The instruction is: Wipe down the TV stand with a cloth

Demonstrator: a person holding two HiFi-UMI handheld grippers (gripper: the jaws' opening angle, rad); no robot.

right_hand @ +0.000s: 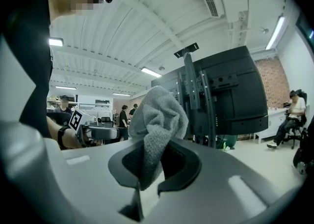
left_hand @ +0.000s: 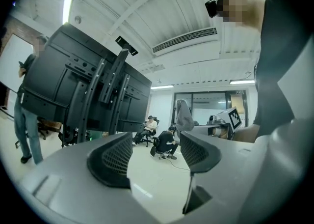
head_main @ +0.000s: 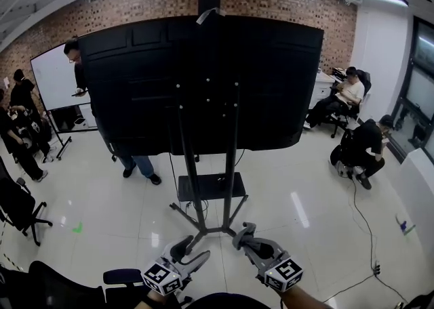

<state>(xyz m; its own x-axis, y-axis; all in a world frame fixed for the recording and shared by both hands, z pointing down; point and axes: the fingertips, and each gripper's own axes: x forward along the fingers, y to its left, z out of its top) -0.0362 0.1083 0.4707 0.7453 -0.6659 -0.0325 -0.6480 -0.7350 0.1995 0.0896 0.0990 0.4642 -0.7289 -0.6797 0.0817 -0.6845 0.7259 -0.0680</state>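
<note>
My right gripper (right_hand: pixel 154 164) has its jaws closed on a grey cloth (right_hand: pixel 158 117), which bunches up above them, while my left gripper (left_hand: pixel 156 152) has its jaws apart with nothing between them. I hold both low in front of me, near each other and short of the black TV stand (head_main: pixel 230 165), whose two upright posts rise from a splayed base on the glossy floor (head_main: pixel 305 186) and carry the big dark screen (head_main: pixel 203 84), seen from behind
</note>
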